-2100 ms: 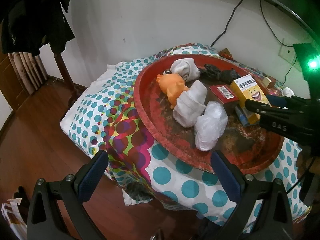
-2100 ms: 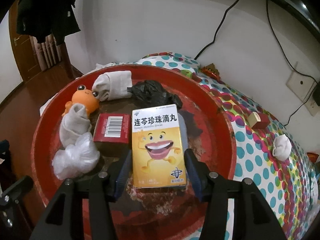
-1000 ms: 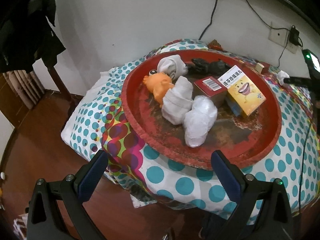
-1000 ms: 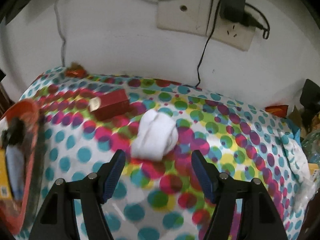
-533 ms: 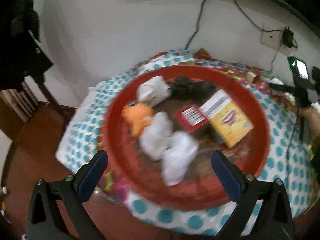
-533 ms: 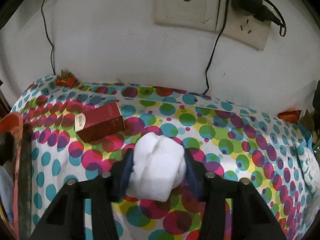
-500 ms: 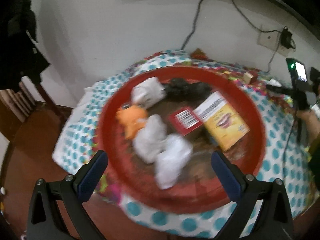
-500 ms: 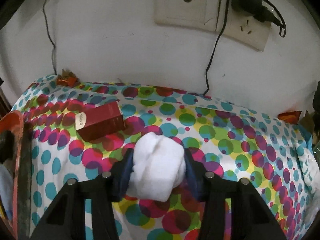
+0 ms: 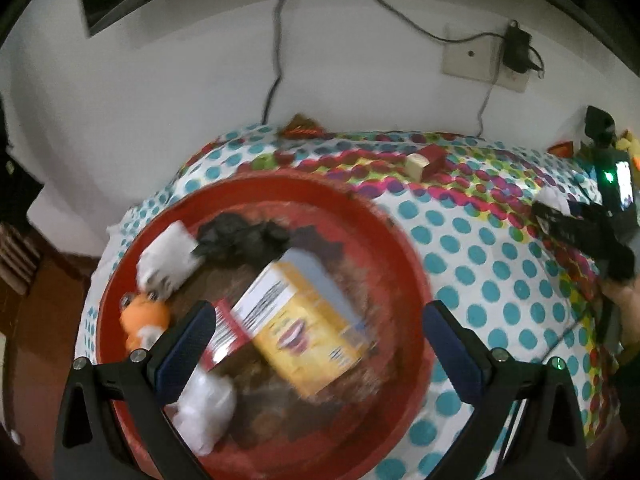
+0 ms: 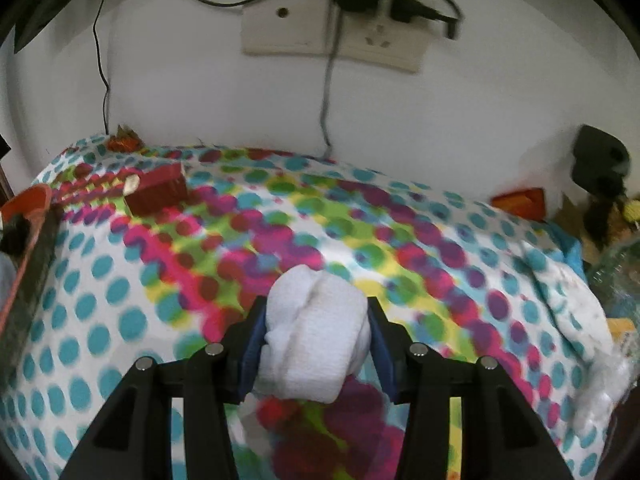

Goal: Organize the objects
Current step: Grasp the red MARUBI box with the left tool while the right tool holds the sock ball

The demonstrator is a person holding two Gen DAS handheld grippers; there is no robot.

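White sock roll (image 10: 316,330) in R tongs (image 10: 316,344), seemingly.

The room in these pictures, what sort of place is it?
Probably a lived-in room at home. A polka-dot cloth covers the surface, a wall socket has chargers plugged in, and a worn red tray holds a medicine box and an orange toy.

- Both views are evenly lit by soft indoor light; the white wall (image 10: 200,92) is the brightest area, without hard glare.
- Motion blur smears the left wrist view: the yellow box (image 9: 304,328) and red tray (image 9: 384,232) lose their edges.
- The right wrist view is softer too; the dotted cloth (image 10: 360,240) streaks.
- Fisheye distortion bends the wall and darkens every corner to black.
- A green indicator light (image 9: 609,177) glows at the right edge.
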